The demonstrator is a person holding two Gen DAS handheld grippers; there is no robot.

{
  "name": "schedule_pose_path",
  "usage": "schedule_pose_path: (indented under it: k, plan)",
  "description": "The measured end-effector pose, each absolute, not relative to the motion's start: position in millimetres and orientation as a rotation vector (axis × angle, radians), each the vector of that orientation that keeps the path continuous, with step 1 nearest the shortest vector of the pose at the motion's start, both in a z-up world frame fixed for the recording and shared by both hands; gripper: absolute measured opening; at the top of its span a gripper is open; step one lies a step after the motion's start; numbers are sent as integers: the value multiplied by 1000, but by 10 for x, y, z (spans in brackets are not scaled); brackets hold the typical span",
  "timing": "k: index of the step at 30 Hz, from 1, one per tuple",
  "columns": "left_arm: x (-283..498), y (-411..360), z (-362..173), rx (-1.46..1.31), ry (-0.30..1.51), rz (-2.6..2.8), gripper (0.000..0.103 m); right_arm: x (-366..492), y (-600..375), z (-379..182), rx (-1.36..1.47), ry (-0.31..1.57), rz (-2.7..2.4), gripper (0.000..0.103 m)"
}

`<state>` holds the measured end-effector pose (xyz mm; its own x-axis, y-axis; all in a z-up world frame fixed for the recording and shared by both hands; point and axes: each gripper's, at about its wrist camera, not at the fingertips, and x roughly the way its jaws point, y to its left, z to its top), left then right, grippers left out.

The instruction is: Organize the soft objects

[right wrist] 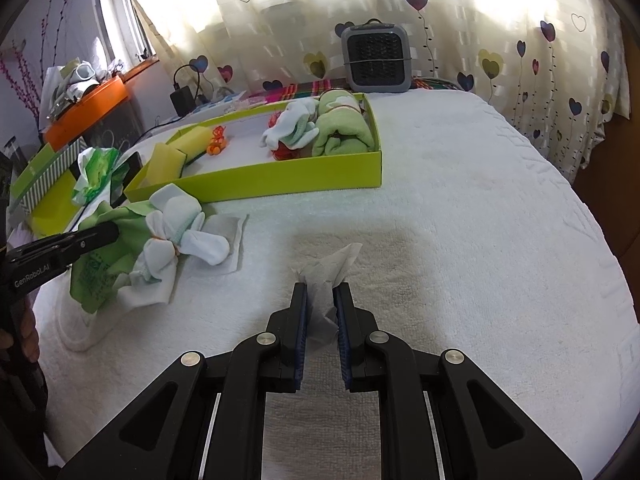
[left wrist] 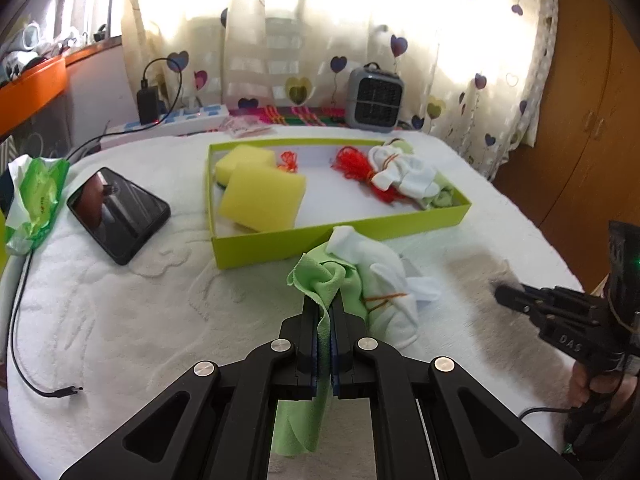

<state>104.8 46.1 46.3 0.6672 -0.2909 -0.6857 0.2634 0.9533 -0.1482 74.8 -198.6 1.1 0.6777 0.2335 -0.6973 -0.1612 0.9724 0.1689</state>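
- Far left in the left wrist view, a green tissue pack (left wrist: 38, 196) is seen at the edge of the white towel-covered bench (left wrist: 120, 320), with a black phone (left wrist: 118, 212) lying face up just beside it.
- A lime-green box (left wrist: 340, 236) is set further back on the bench; two yellow sponges (left wrist: 262, 198) are kept at its left end, and red yarn (left wrist: 354, 166) plus a tied white-and-green cloth bundle (left wrist: 404, 174) at its right end.
- The left gripper (left wrist: 325, 312) is clamped tight on a green cloth (left wrist: 320, 280), which is tied with orange string to a white sock bundle (left wrist: 384, 276); that lot sits just in front of the box's near wall.
- A grey mini heater (left wrist: 374, 98) is parked at the back by the heart-print curtain (left wrist: 460, 40).
- Over on the right, the right gripper (right wrist: 320, 292) is closed narrow on a crumpled white tissue (right wrist: 328, 268), just above the bench, well apart from the box.
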Motion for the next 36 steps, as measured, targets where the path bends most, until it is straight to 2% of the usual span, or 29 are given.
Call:
schedule_pose_path:
  k: [14,22,32,36]
  plan:
    - [975,453,759,-91,692,-361,4,707,-1981,130,124,748,235,14]
    - [995,545,646,-142,737,-374,4,699,-1981,144,126,740,234,14]
    - [964,567,948,-161,634,-398,3,701,-1961,183,142,725,241,14]
    - [998,599,855,-161,677,-376,5,699,-1957,165,142,733,243,14]
